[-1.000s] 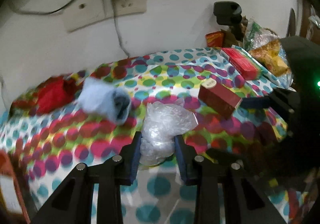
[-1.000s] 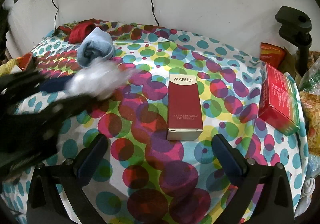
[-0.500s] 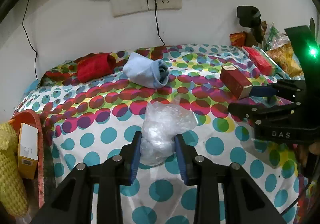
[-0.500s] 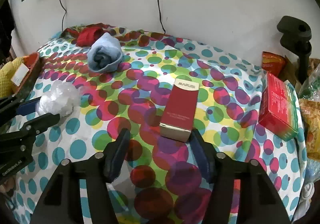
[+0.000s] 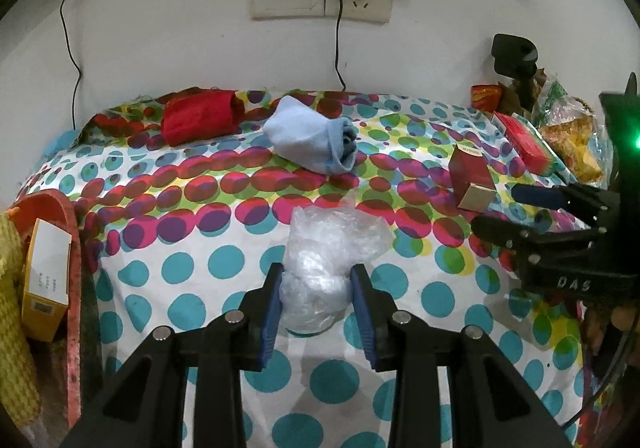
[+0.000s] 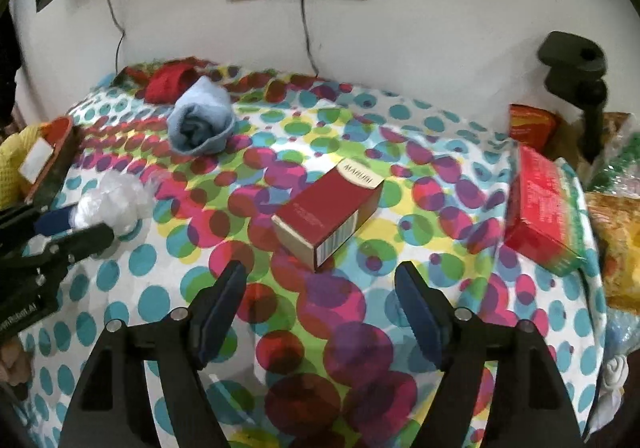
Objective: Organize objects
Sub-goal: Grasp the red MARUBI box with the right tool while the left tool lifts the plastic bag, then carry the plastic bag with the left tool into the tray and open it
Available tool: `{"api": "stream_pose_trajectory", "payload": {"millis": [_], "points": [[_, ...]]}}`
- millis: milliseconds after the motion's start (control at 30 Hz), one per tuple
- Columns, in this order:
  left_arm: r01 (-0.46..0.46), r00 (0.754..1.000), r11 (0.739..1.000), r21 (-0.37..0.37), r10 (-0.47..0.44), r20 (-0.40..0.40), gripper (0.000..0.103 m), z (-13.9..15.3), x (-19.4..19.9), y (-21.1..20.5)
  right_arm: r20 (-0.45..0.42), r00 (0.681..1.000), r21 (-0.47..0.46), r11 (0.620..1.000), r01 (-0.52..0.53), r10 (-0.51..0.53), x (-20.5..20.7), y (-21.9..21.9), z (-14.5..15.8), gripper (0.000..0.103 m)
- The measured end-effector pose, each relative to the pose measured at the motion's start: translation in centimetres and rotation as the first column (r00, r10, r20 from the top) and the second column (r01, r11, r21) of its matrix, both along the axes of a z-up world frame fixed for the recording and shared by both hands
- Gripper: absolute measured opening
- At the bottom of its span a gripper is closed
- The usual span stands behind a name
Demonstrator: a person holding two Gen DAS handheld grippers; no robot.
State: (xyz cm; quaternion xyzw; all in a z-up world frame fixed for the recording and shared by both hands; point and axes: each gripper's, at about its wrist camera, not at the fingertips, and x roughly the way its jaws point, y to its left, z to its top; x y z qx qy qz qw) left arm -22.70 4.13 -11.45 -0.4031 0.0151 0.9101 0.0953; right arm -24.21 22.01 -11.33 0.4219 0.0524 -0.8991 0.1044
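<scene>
Left wrist view: the left gripper [image 5: 316, 288] pinches a crumpled clear plastic bag [image 5: 328, 248] between its blue pads, the bag bulging up and away from the jaws over the polka-dot tablecloth [image 5: 200, 268]. Beyond it lies a rolled light-blue sock [image 5: 312, 144], its long axis slanting from far left to near right, open end toward the right. A red cloth roll [image 5: 200, 118] lies farther left by the wall. At the right a dark red box [image 5: 472, 176] lies on the cloth, its long axis running away from the camera and its pale end facing near. The right gripper [image 5: 516, 212] shows at the right edge.

Right wrist view: the right gripper [image 6: 320, 288] is spread wide, its fingers apart from the dark red box [image 6: 328, 212], which lies just ahead of them. The box's long axis runs diagonally, labelled end far right, barcoded corner nearest. A larger red packet [image 6: 540, 208] lies well to the right. At the left, the left gripper [image 6: 86, 218] clamps the plastic bag [image 6: 116, 200].
</scene>
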Motion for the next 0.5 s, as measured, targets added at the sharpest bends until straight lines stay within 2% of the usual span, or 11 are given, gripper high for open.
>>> {"api": "stream_pose_trajectory", "payload": {"millis": [133, 267, 333, 367, 400, 500], "points": [[-0.005, 1.0, 0.999, 0.04, 0.004, 0.007, 0.035, 0.0, -0.1, -0.4, 0.019, 0.998, 0.014, 0.998, 0.066, -0.066, -2.0, -0.8, 1.3, 0.073], [-0.008, 1.0, 0.999, 0.049, 0.008, 0.008, 0.035, -0.1, -0.1, -0.6, 0.076, 0.984, 0.045, 0.986, 0.161, -0.164, -4.4, -1.4, 1.1, 0.072], [-0.008, 1.0, 0.999, 0.053, 0.007, 0.01, 0.035, -0.1, -0.1, -0.6, 0.076, 0.98, 0.05, 0.982, 0.18, -0.183, -4.7, -1.6, 0.9, 0.062], [-0.008, 1.0, 0.998, 0.057, 0.008, 0.01, 0.035, 0.0, -0.1, -0.6, 0.062, 0.981, 0.056, 0.982, 0.181, -0.184, -4.7, -1.7, 1.0, 0.045], [-0.008, 1.0, 0.998, 0.061, 0.007, 0.011, 0.035, -0.1, -0.1, -0.7, 0.054, 0.98, 0.067, 0.98, 0.187, -0.19, -4.7, -1.8, 0.9, 0.035], [-0.009, 1.0, 0.997, 0.074, 0.008, 0.013, 0.035, -0.1, -0.1, -0.9, 0.093, 0.978, 0.058, 0.982, 0.182, -0.187, -4.7, -1.7, -0.1, 0.032]]}}
